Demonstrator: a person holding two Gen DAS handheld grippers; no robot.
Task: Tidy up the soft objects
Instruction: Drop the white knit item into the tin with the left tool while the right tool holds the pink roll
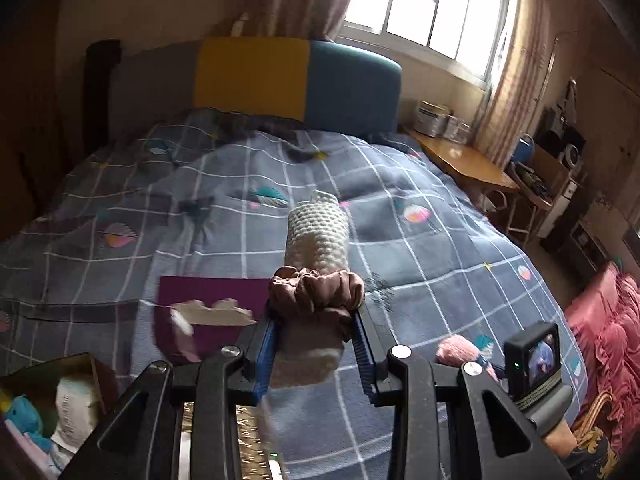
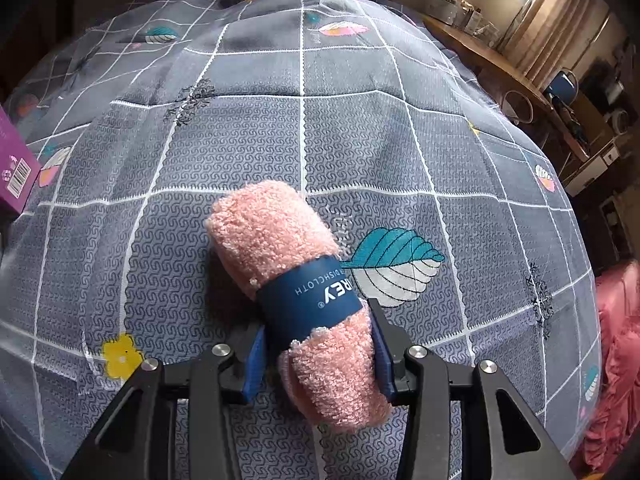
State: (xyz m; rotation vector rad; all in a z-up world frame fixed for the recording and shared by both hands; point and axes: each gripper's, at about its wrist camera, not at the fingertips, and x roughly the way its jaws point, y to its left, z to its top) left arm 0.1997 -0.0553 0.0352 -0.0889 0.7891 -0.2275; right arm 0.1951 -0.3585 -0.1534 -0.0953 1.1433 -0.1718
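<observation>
My left gripper (image 1: 316,312) is shut on a rolled white waffle-knit cloth (image 1: 318,236) bound by a brown scrunchie (image 1: 316,288), and holds it above the bed. My right gripper (image 2: 320,320) is shut on a rolled pink dishcloth (image 2: 276,248) with a dark blue paper band (image 2: 308,300); the roll lies on the grey checked bedspread (image 2: 360,140). The right gripper with its pink roll (image 1: 456,350) and camera also shows in the left wrist view at lower right.
A purple box (image 1: 208,304) lies on the bedspread (image 1: 400,184) to the left; its corner shows in the right wrist view (image 2: 12,164). A cardboard box (image 1: 60,396) with a blue plush toy and a white packet stands at lower left. A wooden desk (image 1: 468,160) and pink fabric (image 1: 604,328) are to the right.
</observation>
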